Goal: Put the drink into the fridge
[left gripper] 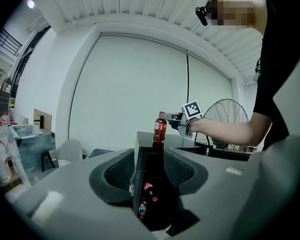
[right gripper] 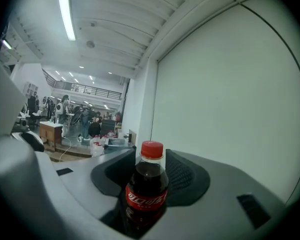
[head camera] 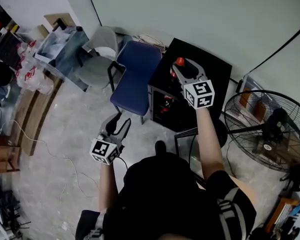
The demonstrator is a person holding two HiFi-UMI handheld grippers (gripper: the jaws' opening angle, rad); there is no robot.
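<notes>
A cola bottle (head camera: 180, 62) with a red cap and red label stands upright on top of the black mini fridge (head camera: 210, 66). My right gripper (head camera: 182, 67) reaches level over the fridge top and is shut on the bottle (right gripper: 146, 191), a pad on each side of its body. From the left gripper view the same bottle (left gripper: 160, 128) shows with the right gripper (left gripper: 176, 118) at its upper part. My left gripper (head camera: 118, 123) hangs low in front of the fridge, open and holding nothing. Between its jaws I see the fridge front with bottles (left gripper: 148, 190) inside.
A blue chair (head camera: 137, 76) stands just left of the fridge and a grey chair (head camera: 99, 59) beyond it. A large floor fan (head camera: 270, 129) is at the right. Boxes and a clear bin (head camera: 57, 46) line the left. A thin cable (head camera: 50, 149) runs across the floor.
</notes>
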